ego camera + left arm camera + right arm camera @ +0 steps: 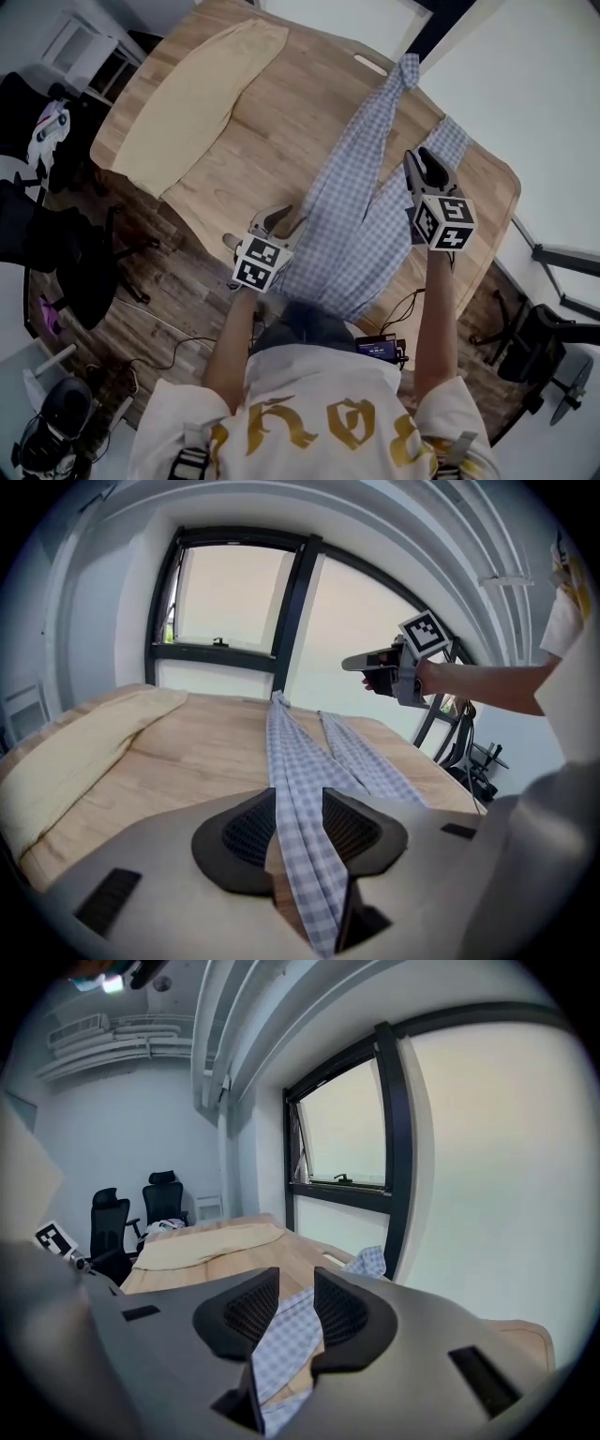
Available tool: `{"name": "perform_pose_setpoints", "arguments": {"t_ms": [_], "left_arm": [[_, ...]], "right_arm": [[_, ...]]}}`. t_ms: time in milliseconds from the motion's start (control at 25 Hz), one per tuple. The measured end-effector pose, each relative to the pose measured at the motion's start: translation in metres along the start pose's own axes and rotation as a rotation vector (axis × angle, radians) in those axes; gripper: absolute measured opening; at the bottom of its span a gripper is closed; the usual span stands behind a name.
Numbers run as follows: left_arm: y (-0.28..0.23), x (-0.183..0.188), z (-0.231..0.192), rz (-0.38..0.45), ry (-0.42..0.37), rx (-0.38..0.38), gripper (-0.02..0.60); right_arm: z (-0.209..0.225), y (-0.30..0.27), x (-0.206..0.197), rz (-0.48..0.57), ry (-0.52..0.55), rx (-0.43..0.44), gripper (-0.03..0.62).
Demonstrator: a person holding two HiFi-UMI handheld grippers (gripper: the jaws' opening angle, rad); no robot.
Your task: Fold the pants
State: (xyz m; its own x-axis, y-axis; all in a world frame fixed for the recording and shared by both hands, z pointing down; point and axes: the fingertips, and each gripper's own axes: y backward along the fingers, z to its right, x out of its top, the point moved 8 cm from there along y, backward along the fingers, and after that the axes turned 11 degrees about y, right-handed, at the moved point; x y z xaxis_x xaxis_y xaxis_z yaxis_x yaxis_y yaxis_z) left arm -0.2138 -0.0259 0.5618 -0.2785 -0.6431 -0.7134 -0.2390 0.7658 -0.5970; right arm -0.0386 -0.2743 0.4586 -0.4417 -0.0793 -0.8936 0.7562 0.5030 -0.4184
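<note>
Both arms stretched forward, left tool (282, 221) jaws apart, right tool (419, 161) jaws apart

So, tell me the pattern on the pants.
The pants are a blue-and-white check, clearest in the left gripper view.

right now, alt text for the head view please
Blue checked pants lie on a wooden table, legs pointing away from the person. The open left tongs and right tongs are at either side of them; a cream cloth lies further left.

checked pants (361, 202), spread flat, legs apart
</note>
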Motion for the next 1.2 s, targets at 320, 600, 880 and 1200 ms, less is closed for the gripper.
{"name": "perform_pose_setpoints", "arguments": {"t_ms": [320,600,880,1200], "left_arm": [[-0.023,-0.027,-0.015,-0.095,0.027,0.019,0.156],[-0.039,-0.038,-0.022,-0.137,0.03,0.066,0.156],[-0.049,-0.044,-0.023,-0.17,0.006,0.075,0.156],[-0.052,-0.054,-0.025,-0.193,-0.013,0.085,0.156]], "right_arm": [[0.003,-0.069,-0.017,-0.103,0.048,0.086,0.156],[0.003,-0.12,-0.038,-0.186,0.105,0.131,0.173],[-0.004,-0.165,-0.056,-0.258,0.027,0.217,0.153],[-0.012,-0.205,-0.078,-0.338,-0.091,0.27,0.209]]}}
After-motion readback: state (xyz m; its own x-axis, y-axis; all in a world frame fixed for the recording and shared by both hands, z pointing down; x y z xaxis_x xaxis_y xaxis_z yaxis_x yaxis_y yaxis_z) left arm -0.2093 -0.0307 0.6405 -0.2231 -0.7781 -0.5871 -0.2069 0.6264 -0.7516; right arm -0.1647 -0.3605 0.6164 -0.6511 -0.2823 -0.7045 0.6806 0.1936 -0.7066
